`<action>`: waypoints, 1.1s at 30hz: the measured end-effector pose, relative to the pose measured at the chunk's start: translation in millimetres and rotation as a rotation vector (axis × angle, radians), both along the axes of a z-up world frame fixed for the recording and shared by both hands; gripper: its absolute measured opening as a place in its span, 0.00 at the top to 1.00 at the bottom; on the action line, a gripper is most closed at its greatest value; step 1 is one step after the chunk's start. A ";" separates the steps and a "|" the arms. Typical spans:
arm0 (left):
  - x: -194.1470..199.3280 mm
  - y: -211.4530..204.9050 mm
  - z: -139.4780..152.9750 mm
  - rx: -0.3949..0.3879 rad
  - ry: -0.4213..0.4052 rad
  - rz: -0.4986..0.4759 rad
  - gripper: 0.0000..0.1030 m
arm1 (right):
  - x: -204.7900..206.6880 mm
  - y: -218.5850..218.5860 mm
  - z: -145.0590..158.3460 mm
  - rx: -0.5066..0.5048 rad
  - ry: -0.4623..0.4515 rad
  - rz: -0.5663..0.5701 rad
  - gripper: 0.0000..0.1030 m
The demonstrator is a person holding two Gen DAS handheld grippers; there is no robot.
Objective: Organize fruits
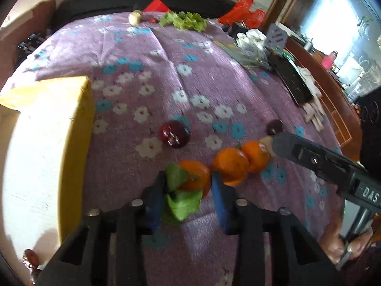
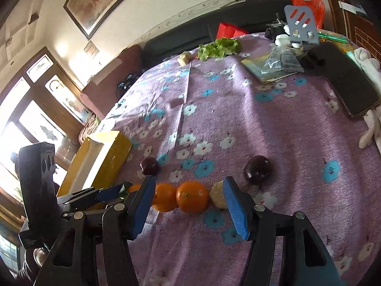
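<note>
My left tongs (image 1: 188, 190) are clenching the leafy orange (image 1: 195, 175) at the row's end on the desk (image 1: 214, 83). My right tongs (image 2: 188, 205) are hovering released over the other oranges (image 2: 191, 196). I am judging that lifting it toward the yellow box (image 1: 47, 119) comes next.

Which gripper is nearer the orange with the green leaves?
Left. The left gripper has its pads on either side of the leafy orange; the right gripper sits further along the row, near the pale fruit.

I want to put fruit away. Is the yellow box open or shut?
Open. The yellow box has no lid on top, and its pale inside wall shows. Whether any fruit is already inside, cannot tell.
</note>
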State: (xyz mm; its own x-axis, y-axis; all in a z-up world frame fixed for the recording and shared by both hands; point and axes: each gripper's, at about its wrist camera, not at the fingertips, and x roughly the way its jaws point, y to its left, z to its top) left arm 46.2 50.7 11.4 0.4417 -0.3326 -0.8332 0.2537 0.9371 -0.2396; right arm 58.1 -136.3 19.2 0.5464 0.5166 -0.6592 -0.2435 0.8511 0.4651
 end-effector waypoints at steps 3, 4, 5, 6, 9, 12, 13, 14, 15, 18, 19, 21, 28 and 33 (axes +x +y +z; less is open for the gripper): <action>-8.9 0.2 2.2 0.022 -0.006 0.004 0.66 | -1.0 2.5 -0.5 -0.019 -0.006 0.001 0.38; -11.8 1.8 2.7 0.019 0.006 0.008 0.66 | -1.1 3.5 -1.1 -0.033 -0.008 -0.001 0.38; -17.1 4.9 4.3 0.012 0.015 0.017 0.66 | -1.1 4.9 -1.8 -0.047 -0.012 -0.003 0.38; -22.4 7.6 6.7 0.009 0.013 0.023 0.66 | -1.3 6.8 -2.6 -0.059 -0.015 -0.002 0.38; -43.7 18.3 19.2 -0.001 -0.021 0.039 0.66 | -4.2 15.1 -1.4 -0.109 -0.044 0.015 0.38; -67.6 33.4 32.3 -0.024 -0.070 0.066 0.66 | -11.5 28.9 5.1 -0.153 -0.109 0.049 0.38; -75.0 38.8 36.0 -0.030 -0.085 0.078 0.66 | -13.6 33.6 5.7 -0.162 -0.126 0.059 0.38; -81.7 43.3 39.5 -0.038 -0.100 0.088 0.66 | -16.8 40.7 7.0 -0.174 -0.154 0.075 0.38; -89.6 49.2 43.5 -0.051 -0.116 0.098 0.66 | -19.3 47.8 7.0 -0.189 -0.173 0.094 0.38; -106.0 62.6 51.2 -0.076 -0.145 0.125 0.66 | -21.4 67.7 2.2 -0.271 -0.200 0.121 0.38; -110.1 66.0 52.4 -0.081 -0.151 0.135 0.66 | -21.6 72.2 -0.1 -0.298 -0.207 0.122 0.38; -116.6 76.1 52.7 -0.113 -0.148 0.166 0.66 | -23.3 82.6 -2.5 -0.380 -0.240 0.113 0.38; -130.5 95.3 51.8 -0.122 -0.150 0.267 0.66 | -31.4 99.5 -8.1 -0.408 -0.236 0.225 0.34; -138.9 97.8 57.7 -0.104 -0.183 0.275 0.66 | -26.2 97.4 -10.7 -0.401 -0.215 0.190 0.37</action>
